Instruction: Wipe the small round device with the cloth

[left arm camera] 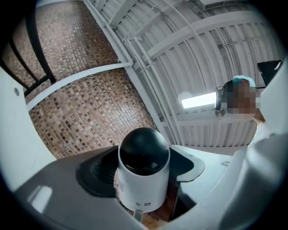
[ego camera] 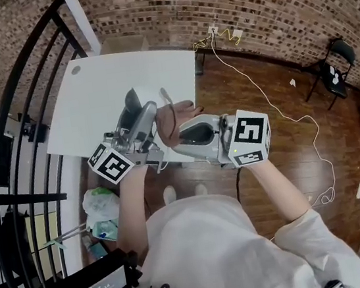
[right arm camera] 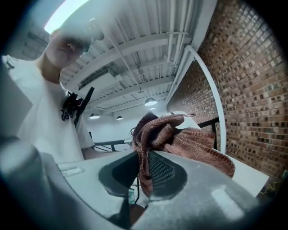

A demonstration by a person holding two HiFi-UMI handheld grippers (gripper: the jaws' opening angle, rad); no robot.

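The small round device (left arm camera: 144, 173), a white body under a glossy black dome, stands upright between the jaws of my left gripper (left arm camera: 142, 170), which is shut on its sides. A reddish-brown knitted cloth (right arm camera: 180, 139) is bunched and pinched in my right gripper (right arm camera: 143, 173). In the head view both grippers are held close together above the near edge of the table; the cloth (ego camera: 177, 117) hangs just right of the left gripper (ego camera: 140, 123), in front of the right gripper (ego camera: 184, 133). There the device itself is hidden behind the left gripper's jaws.
A white table (ego camera: 124, 74) lies below the grippers, against a brick wall. A black curved railing (ego camera: 6, 138) runs along the left. A cable (ego camera: 282, 112) trails over the wooden floor towards a black chair (ego camera: 337, 71). A plastic bag (ego camera: 102, 204) sits under the table's near edge.
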